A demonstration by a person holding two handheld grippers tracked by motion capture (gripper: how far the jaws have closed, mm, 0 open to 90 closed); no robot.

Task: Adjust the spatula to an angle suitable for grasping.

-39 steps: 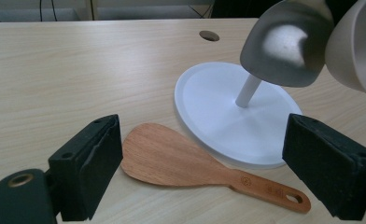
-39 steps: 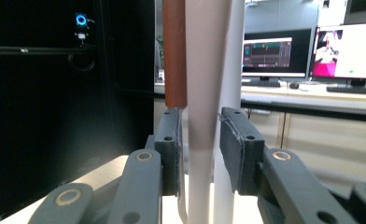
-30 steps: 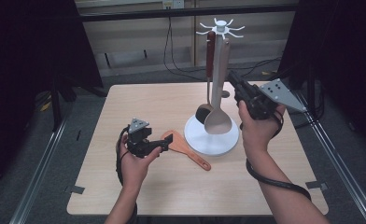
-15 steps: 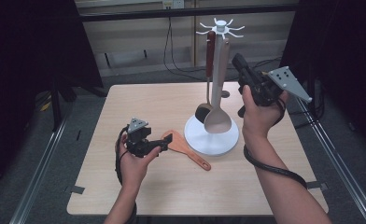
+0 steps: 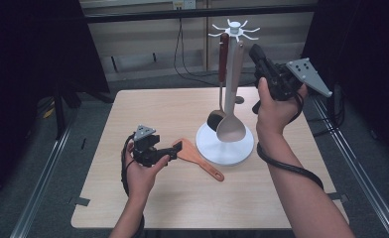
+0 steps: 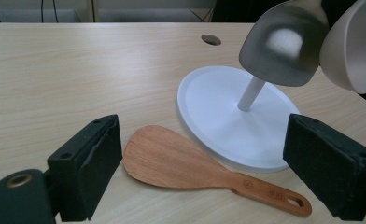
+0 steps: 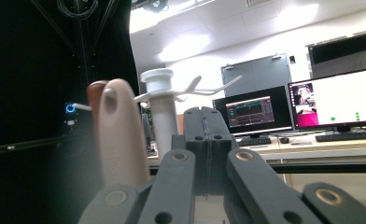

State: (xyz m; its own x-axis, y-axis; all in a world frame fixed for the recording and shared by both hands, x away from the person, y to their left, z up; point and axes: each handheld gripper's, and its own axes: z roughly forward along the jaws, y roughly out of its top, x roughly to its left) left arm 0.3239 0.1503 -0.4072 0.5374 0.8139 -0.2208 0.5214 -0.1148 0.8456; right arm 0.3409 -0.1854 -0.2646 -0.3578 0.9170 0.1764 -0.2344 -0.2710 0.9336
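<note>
From up high, the person's got the left gripper (image 5: 175, 150) low over the table (image 5: 133, 114), jaws spread wide and nothing in them, pointed at the wide end of a wooden spatula (image 5: 198, 158) lying flat on the wood. The spatula sits just beside the white rack (image 5: 226, 147), blade toward the left gripper, handle running off toward the near right. Two utensils hang from the rack's hooks: a metal ladle (image 5: 216, 119) with a dark red handle and a beige spoon (image 5: 231, 128), bowls dangling over the base. The right gripper (image 5: 258, 55) is held up high near the top of the rack, just right of the two hanging handles.

Left gripper view: both black pads (image 6: 95, 163) stand far apart with the spatula (image 6: 186, 165) on the table between and beyond them, not touched. The rack (image 6: 228, 121) base is right behind it, the ladle (image 6: 281, 44) bowl and spoon (image 6: 351, 49) hanging above.

Right gripper view: the jaws are pressed together with nothing caught between them. The spoon (image 7: 120, 135) handle hangs just to their left, the rack's (image 7: 160, 100) hooked top is behind it, and some monitors (image 7: 340, 100) glow in the room beyond.
</note>
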